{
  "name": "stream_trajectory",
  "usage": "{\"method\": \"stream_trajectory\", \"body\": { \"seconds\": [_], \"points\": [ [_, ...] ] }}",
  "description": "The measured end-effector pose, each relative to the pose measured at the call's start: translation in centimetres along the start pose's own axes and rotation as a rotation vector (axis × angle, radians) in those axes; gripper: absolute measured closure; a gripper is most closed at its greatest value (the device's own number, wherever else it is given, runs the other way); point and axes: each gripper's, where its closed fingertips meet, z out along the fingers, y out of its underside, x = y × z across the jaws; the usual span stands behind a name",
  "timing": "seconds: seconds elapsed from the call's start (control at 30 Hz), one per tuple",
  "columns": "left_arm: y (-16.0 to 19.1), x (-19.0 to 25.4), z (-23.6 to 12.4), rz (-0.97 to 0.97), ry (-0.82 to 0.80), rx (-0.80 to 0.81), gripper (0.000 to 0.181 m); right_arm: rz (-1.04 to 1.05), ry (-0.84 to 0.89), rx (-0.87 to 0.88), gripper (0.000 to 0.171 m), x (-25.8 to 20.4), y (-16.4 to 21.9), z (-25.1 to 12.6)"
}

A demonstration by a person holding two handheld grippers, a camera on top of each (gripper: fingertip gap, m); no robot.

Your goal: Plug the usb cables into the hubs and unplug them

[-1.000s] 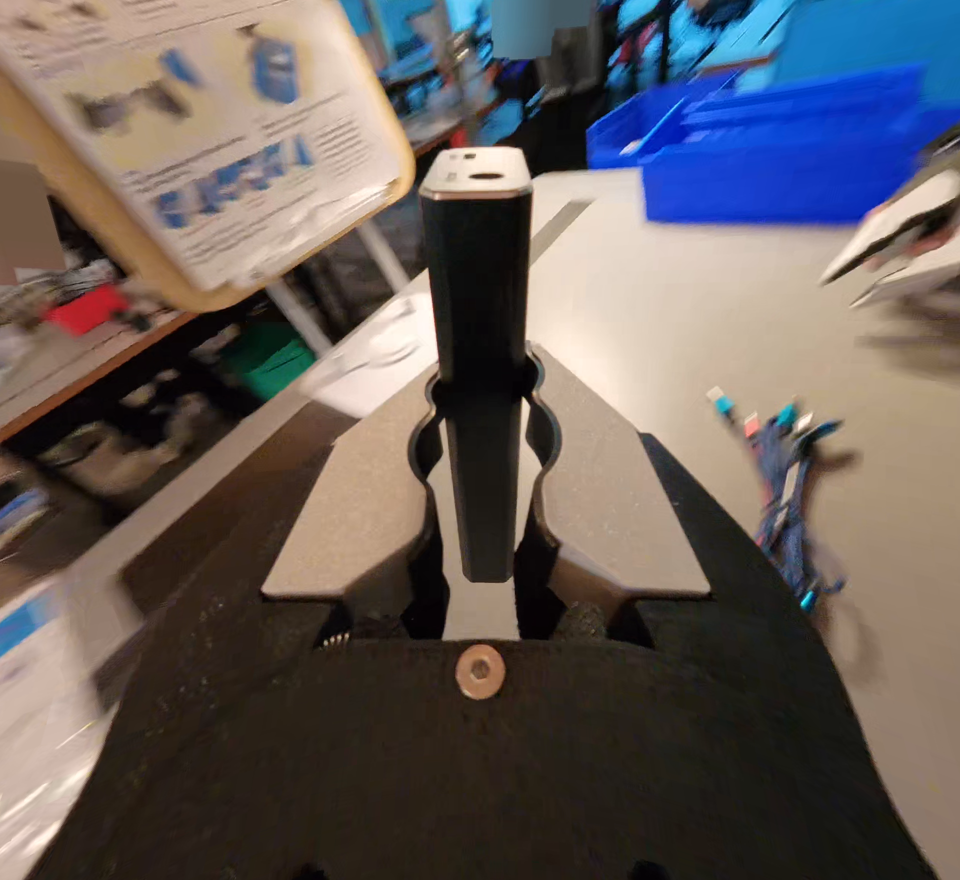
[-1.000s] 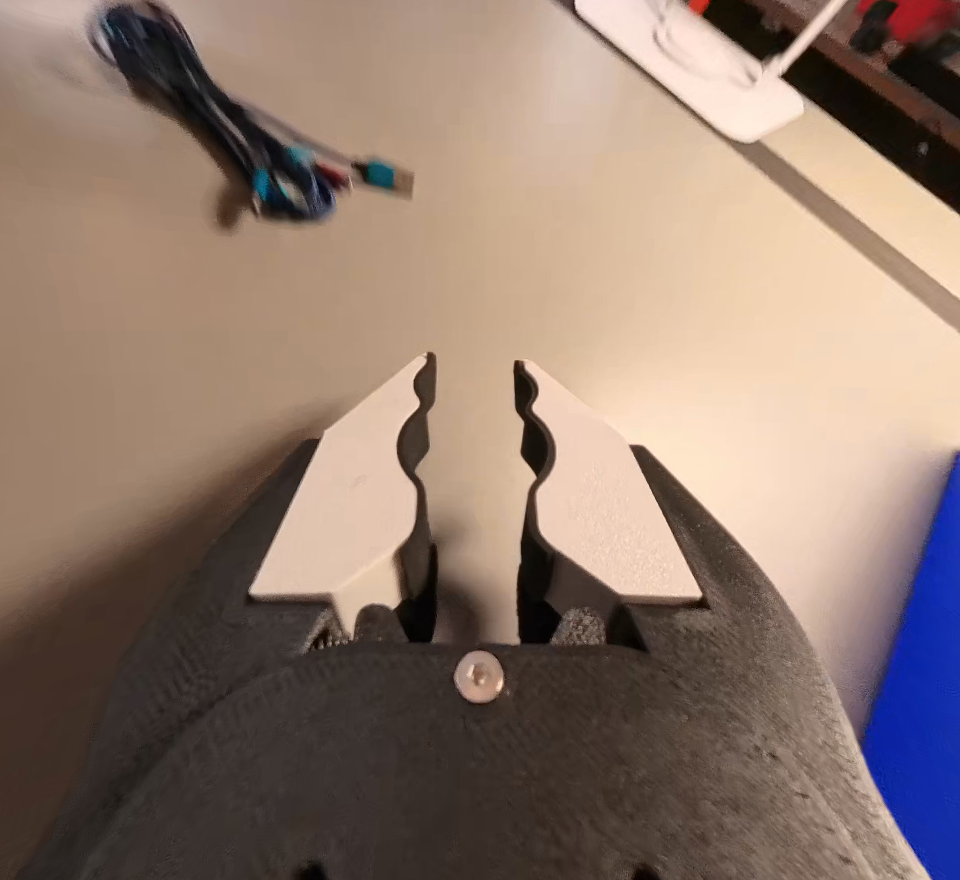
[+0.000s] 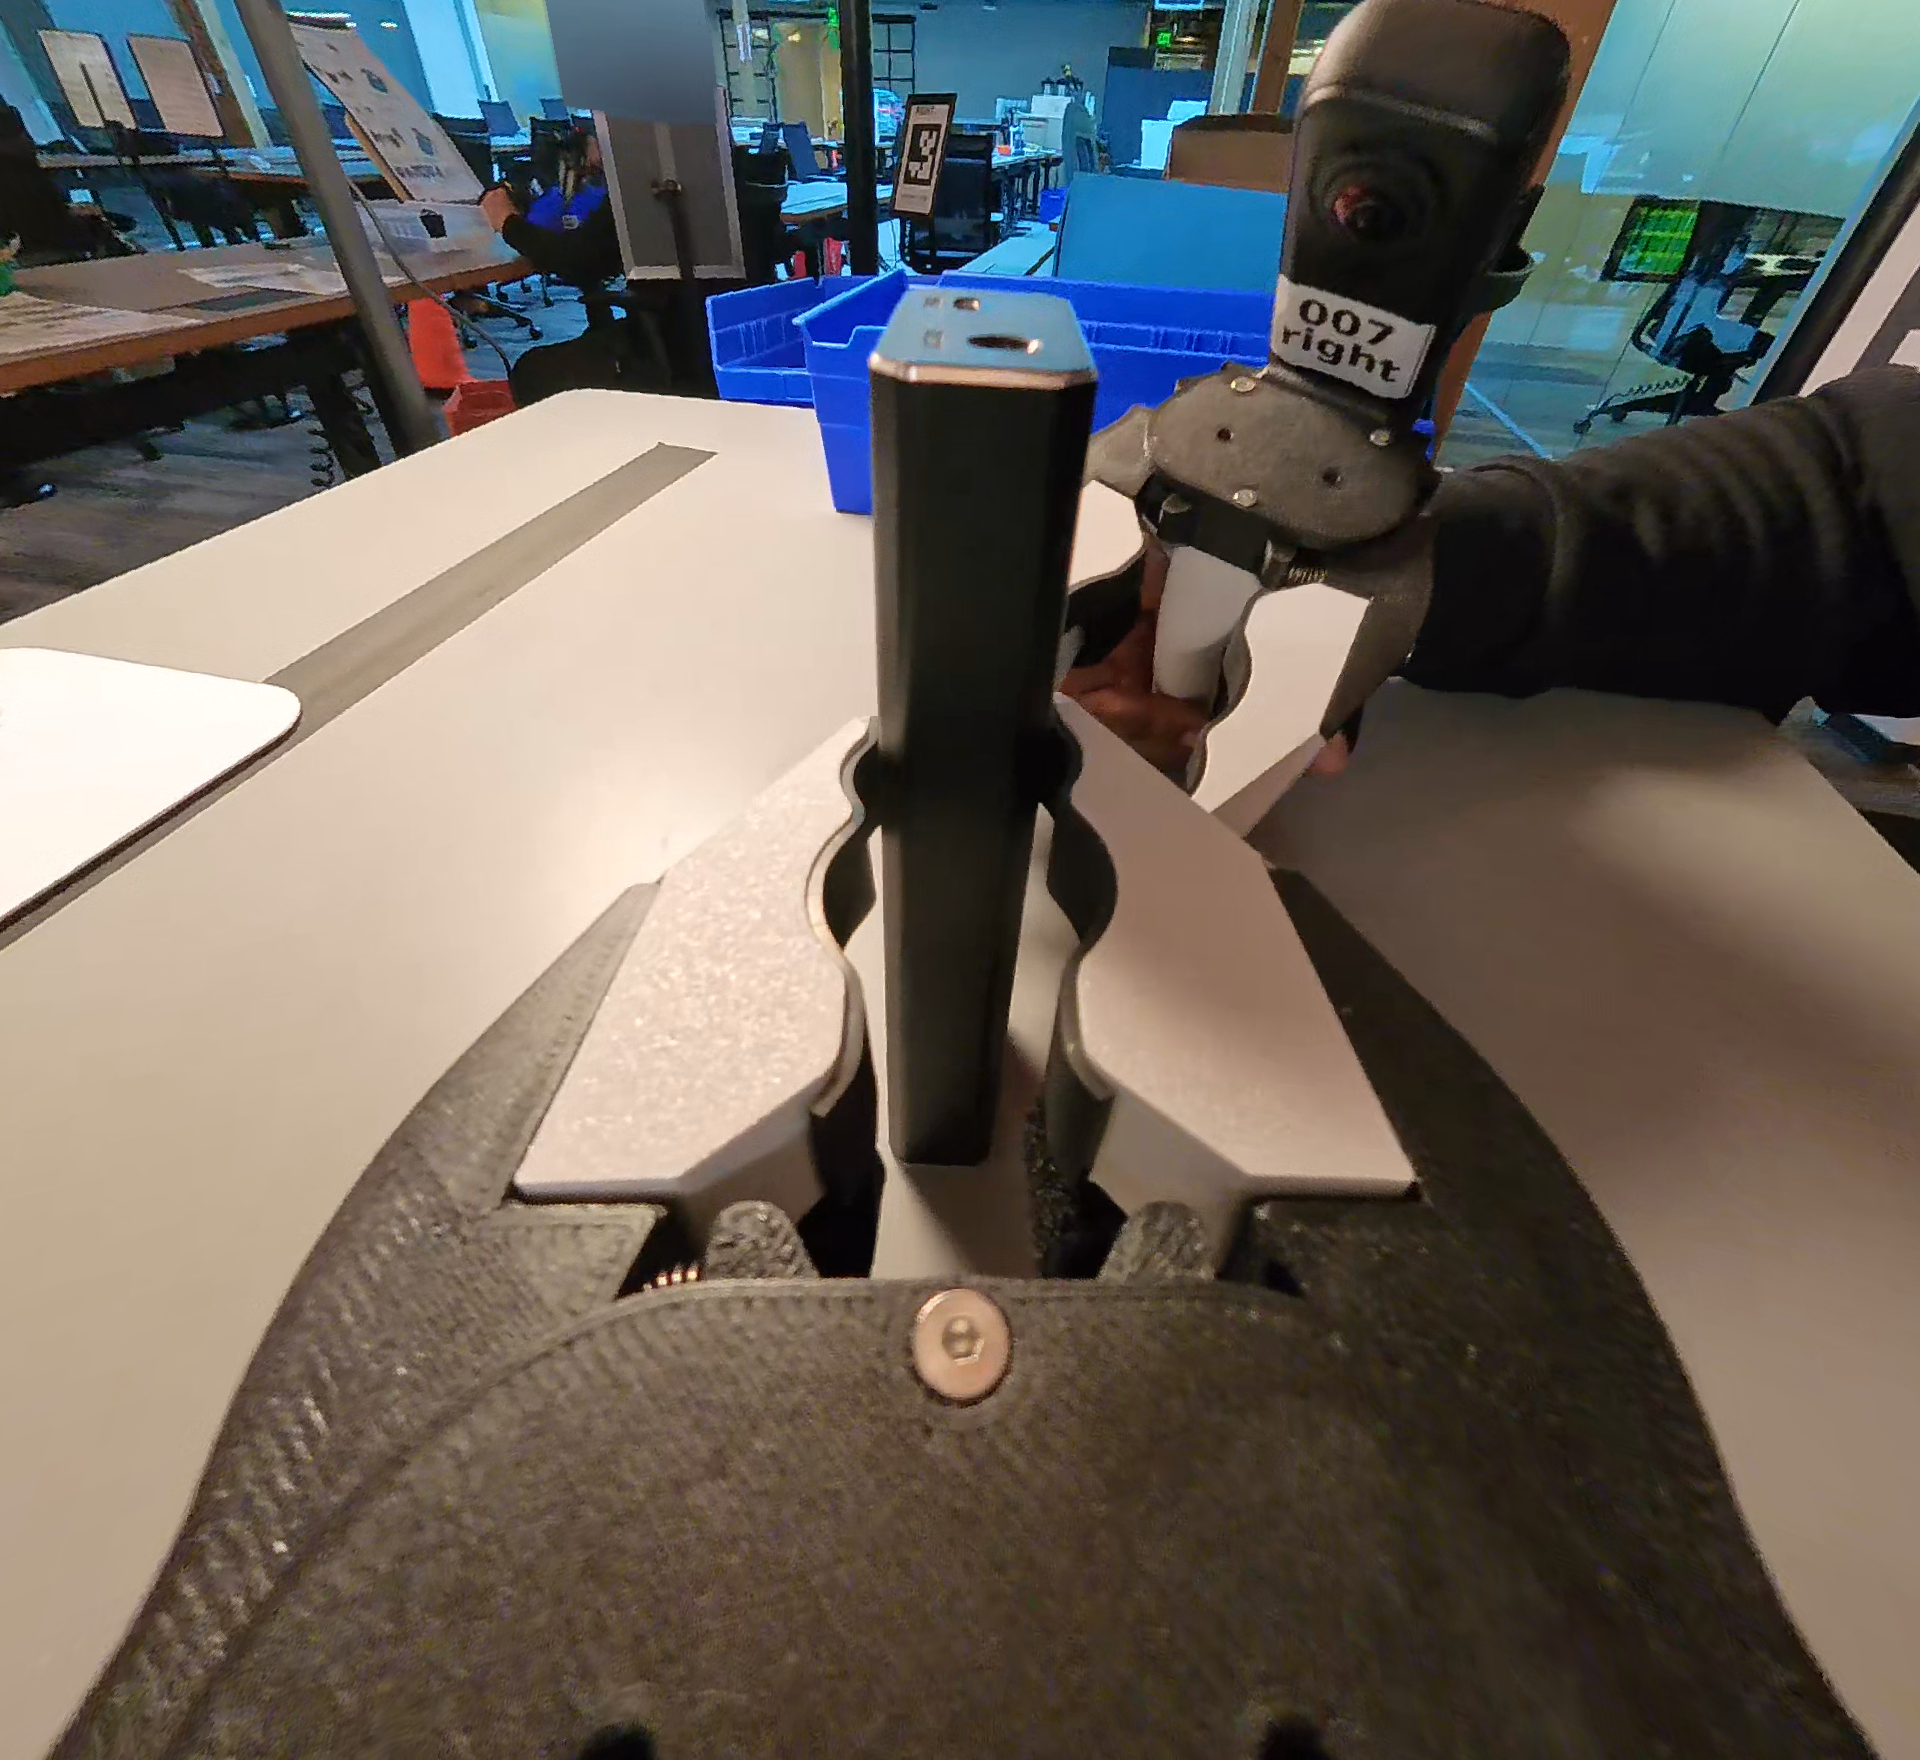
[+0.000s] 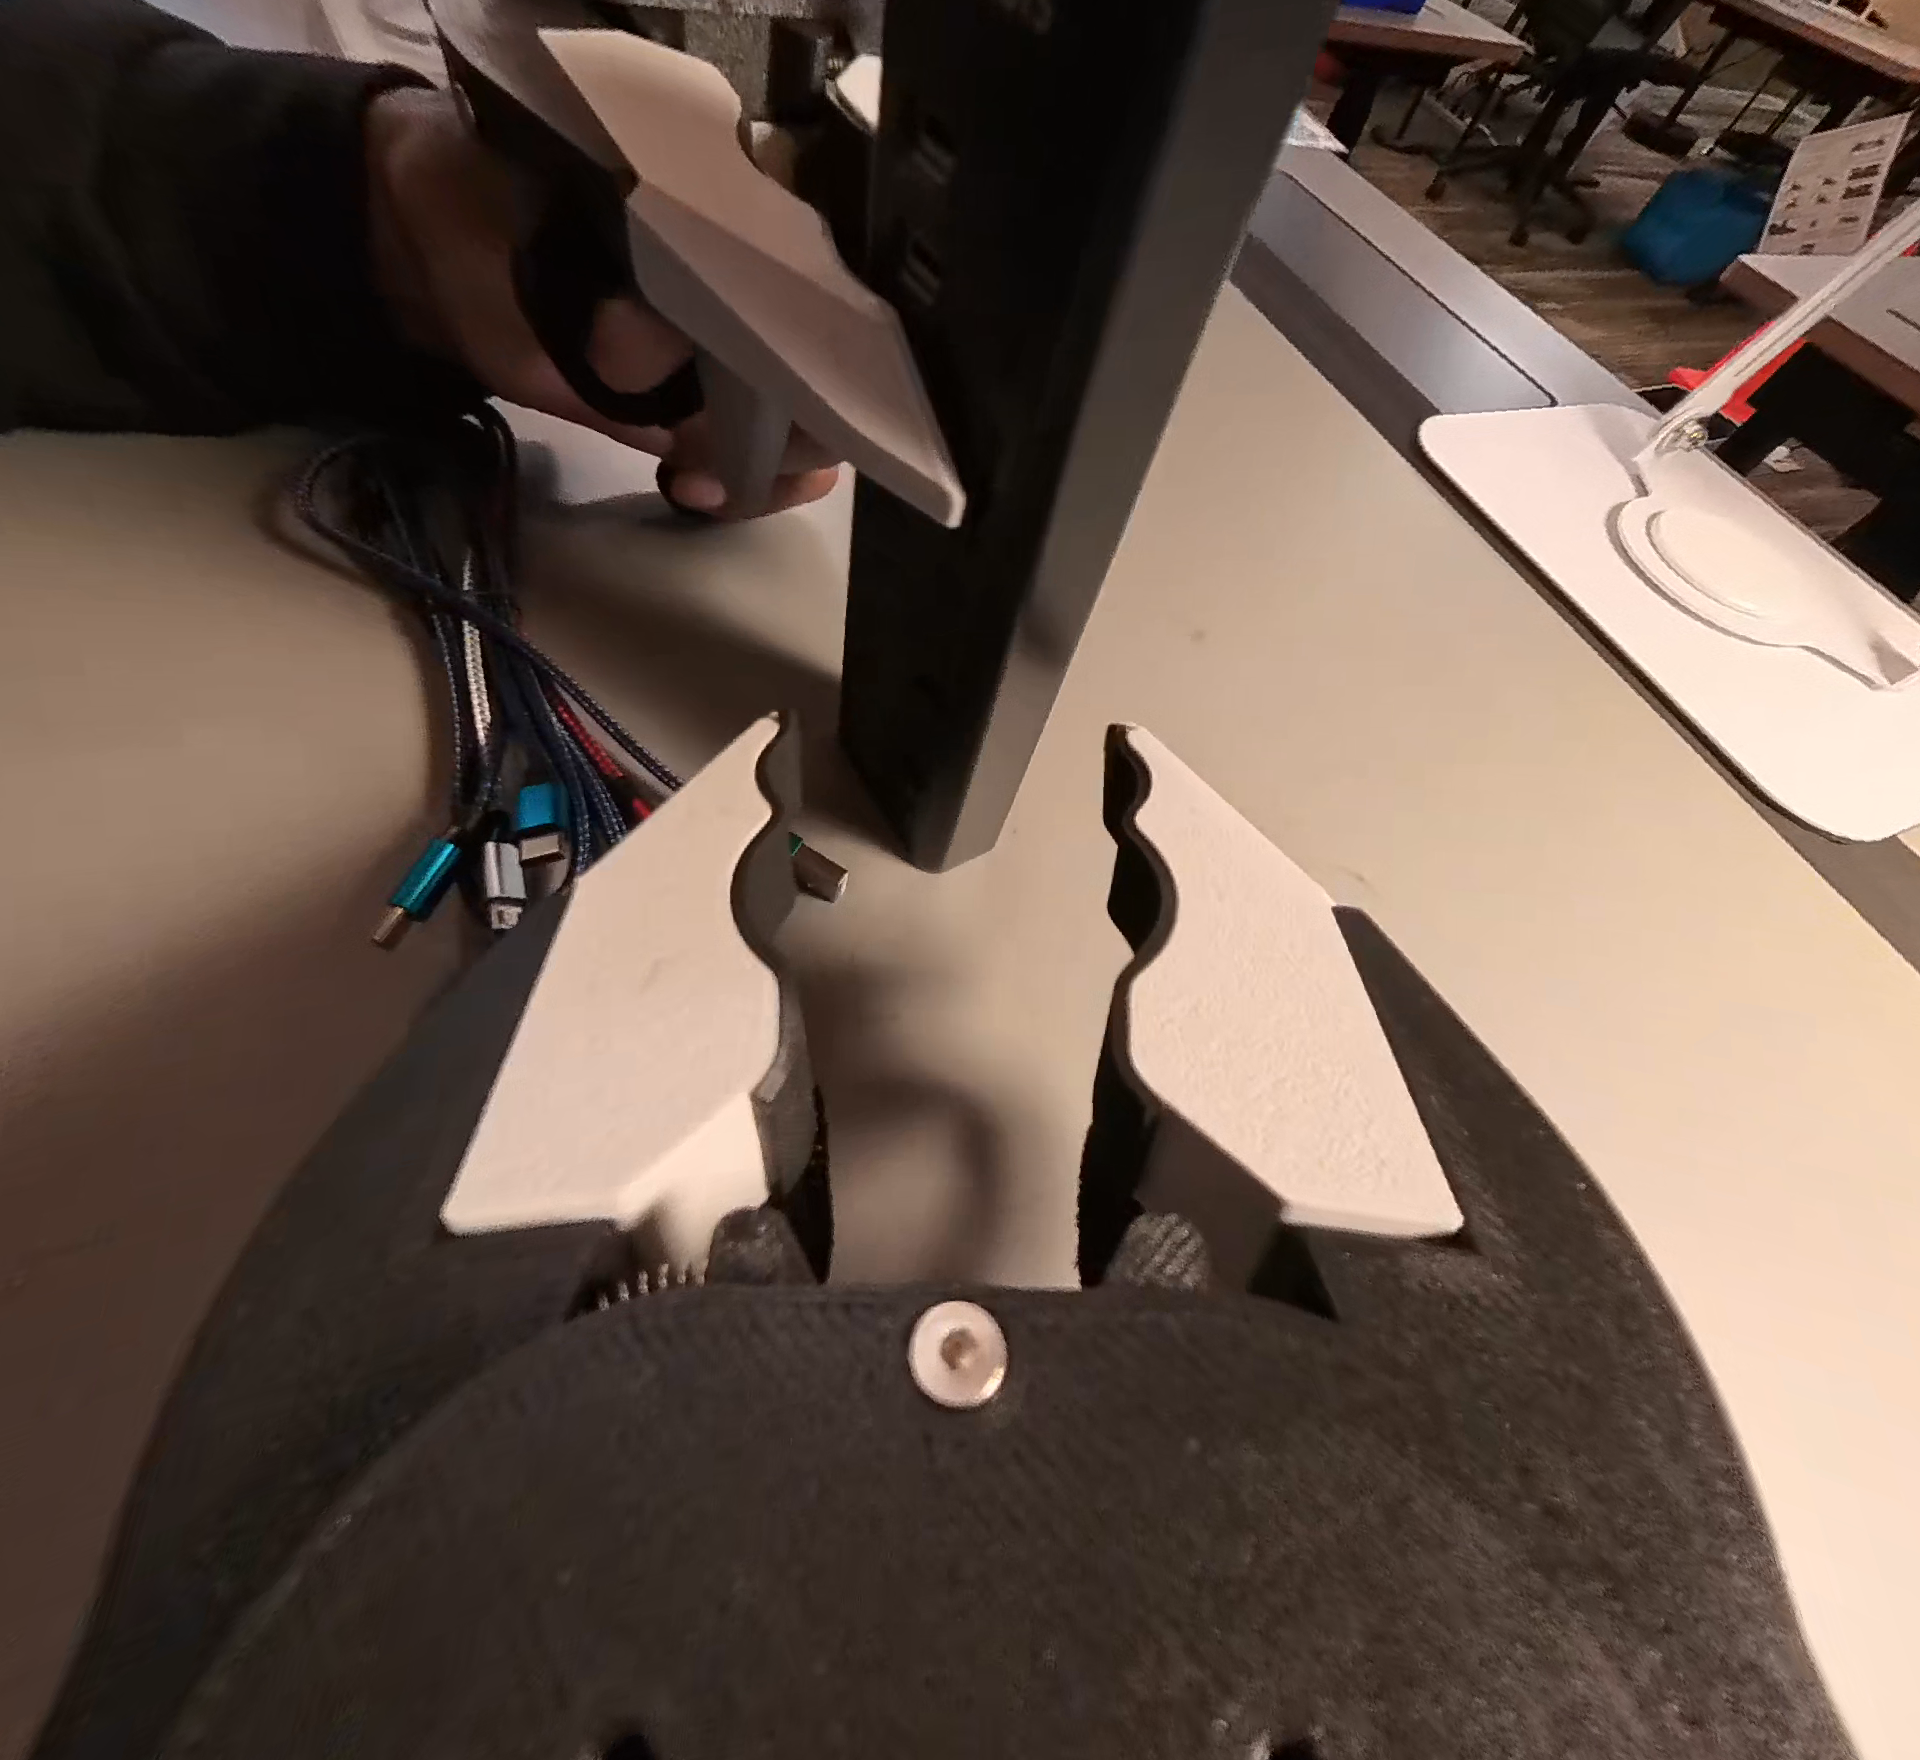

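A black USB hub (image 3: 971,723) stands upright, clamped between the fingers of my left gripper (image 3: 961,744), which is shut on it. In the right wrist view the hub (image 4: 1039,360) has its lower end at the table, with one left-gripper finger (image 4: 748,256) against its port side. My right gripper (image 4: 945,754) is open and empty, its tips on either side of the hub's lower end. It also shows in the left wrist view (image 3: 1236,754), just behind the hub. A bundle of braided USB cables (image 4: 499,723) lies left of it, and one plug (image 4: 821,874) lies by its left finger.
The grey table (image 3: 416,879) carries a white lamp base (image 4: 1714,567) on one side and blue bins (image 3: 1143,339) at the far edge. A hand in a dark sleeve (image 3: 1662,567) holds the right gripper. Desks and chairs stand beyond the table. The left gripper's tips are roughly 5 cm from the right gripper's. The right tips stand about 4 cm off the plug (image 4: 821,874).
The right gripper has moved in close to the hub and opened wider. The left gripper, still holding the hub, has turned so the right gripper now shows just behind it.
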Motion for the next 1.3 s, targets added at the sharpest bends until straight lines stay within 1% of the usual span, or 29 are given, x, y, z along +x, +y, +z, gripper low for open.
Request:
{"method": "stream_trajectory", "body": {
  "seconds": [0.13,0.47,0.83,1.1,1.3],
  "points": [
    [0.0,0.1,0.0,0.004,-0.015,-0.006,0.150,-0.036,0.014,-0.037,0.113,-0.2,0.5,0.4],
    [0.1,-0.2,-0.1,0.037,-0.069,-0.041,0.149,-0.166,0.068,-0.193,0.115,-0.7,2.6,1.9],
    [0.0,-0.1,-0.3,0.050,-0.083,-0.051,0.149,-0.091,0.054,-0.130,0.116,-0.2,1.7,1.3],
    [-0.8,0.0,-1.3,0.045,-0.089,-0.025,0.149,-0.045,0.006,-0.080,0.117,-0.4,1.1,0.8],
    [-1.0,0.3,-2.0,0.067,-0.088,-0.049,0.145,-0.023,-0.002,-0.071,0.117,-0.3,0.9,0.7]
  ]
}}
